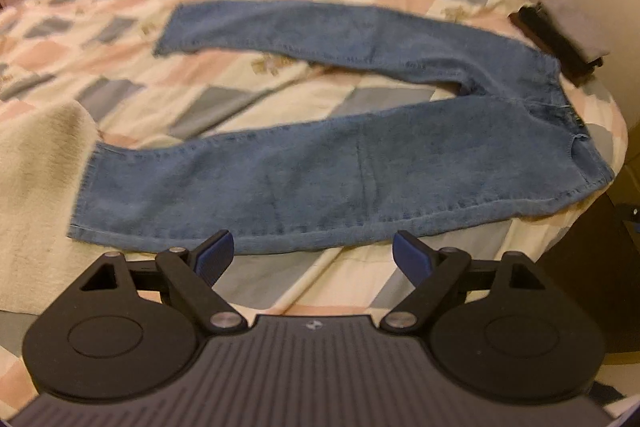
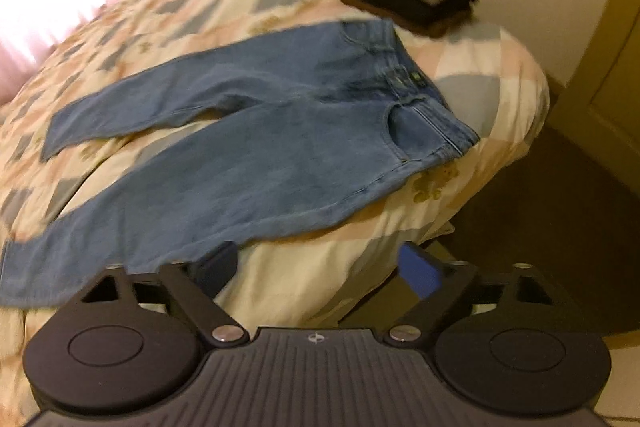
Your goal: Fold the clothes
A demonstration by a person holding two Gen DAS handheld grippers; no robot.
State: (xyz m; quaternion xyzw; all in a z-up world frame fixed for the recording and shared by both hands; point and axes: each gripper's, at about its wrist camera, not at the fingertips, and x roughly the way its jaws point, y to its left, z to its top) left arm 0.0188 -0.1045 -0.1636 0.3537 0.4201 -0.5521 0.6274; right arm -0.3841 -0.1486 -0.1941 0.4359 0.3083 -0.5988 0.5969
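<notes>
One pair of blue jeans [image 1: 320, 147], spread flat on the one patchwork quilt [image 1: 132, 99] I work over; two legs splayed apart toward 9 o'clock, waistband toward 3 o'clock near the bed's edge. One stack of folded clothes [image 1: 560, 39], dark pieces under a grey one, at 2 o'clock just beyond the waistband. One cream towel [image 1: 36, 187] at 9 o'clock by the near hem. My left gripper [image 1: 312, 255]: jaws wide, empty, at the near leg's edge. My right gripper [image 2: 316, 267]: jaws wide, nothing between them, near the same leg's edge.
</notes>
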